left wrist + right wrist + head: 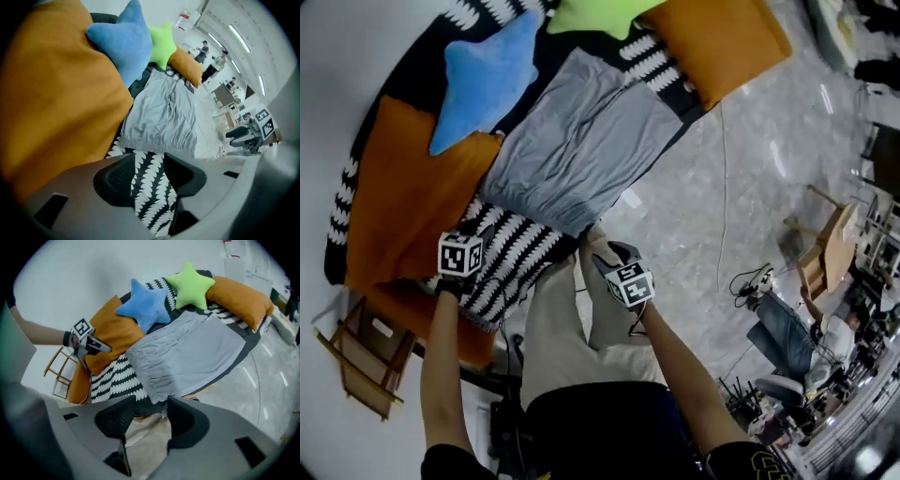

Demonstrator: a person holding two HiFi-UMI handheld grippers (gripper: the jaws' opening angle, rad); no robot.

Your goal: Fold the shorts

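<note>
Grey shorts lie spread flat on a black-and-white patterned cover, waistband toward me. My left gripper hangs over the cover just short of the waistband's left corner. Its jaws stand open with only the patterned cover showing between them, the waistband a little beyond. My right gripper hovers at the waistband's right corner by the cover's edge. It is open too, with nothing gripped; the shorts' corner lies just past its tips.
An orange cushion lies left of the shorts, another at the far right. A blue star pillow and a green one sit behind. A wooden rack stands near left. A cable crosses the grey floor.
</note>
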